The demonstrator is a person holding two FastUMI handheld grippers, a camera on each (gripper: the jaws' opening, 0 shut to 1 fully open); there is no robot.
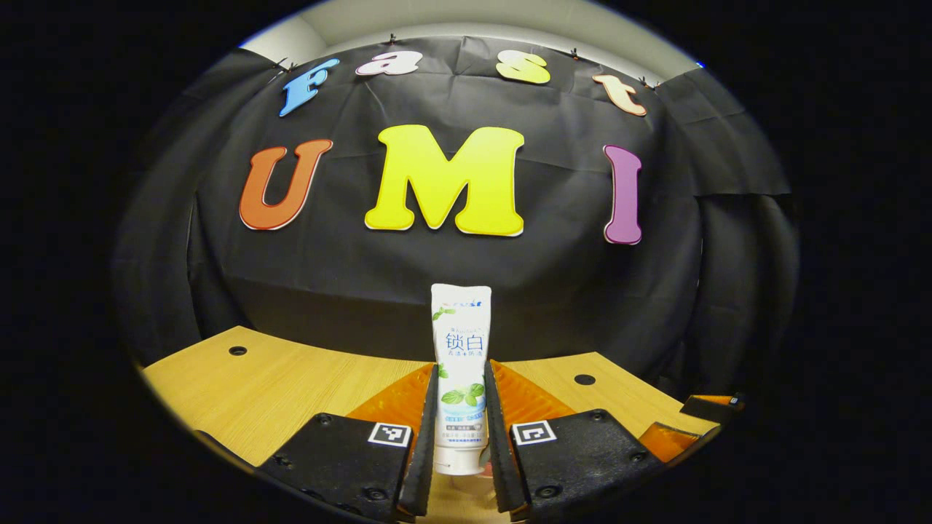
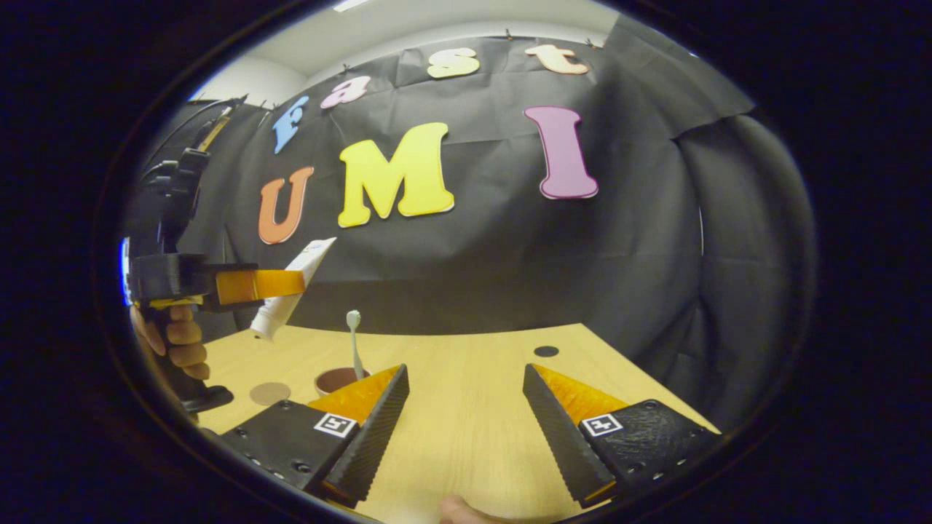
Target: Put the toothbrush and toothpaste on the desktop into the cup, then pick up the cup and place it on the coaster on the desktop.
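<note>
Left gripper [image 1: 461, 437] fingers clamped on upright toothpaste tube [image 1: 460, 364]; right gripper [image 2: 466, 407] fingers apart, right of cup [image 2: 336, 379] holding toothbrush [image 2: 354, 342].

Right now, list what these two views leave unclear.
- Cup, right gripper view: its lower part sits behind the right gripper's left finger.
- Toothbrush, right gripper view: its lower end is inside the cup; bristles too small to tell.
- Toothpaste, left gripper view: the left gripper's fingers cover its sides.

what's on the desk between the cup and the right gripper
Nothing that shows. In the right gripper view the cup, toothbrush standing in it, sits just beyond the right gripper, whose finger partly covers it; bare desktop lies between the open fingers.
</note>
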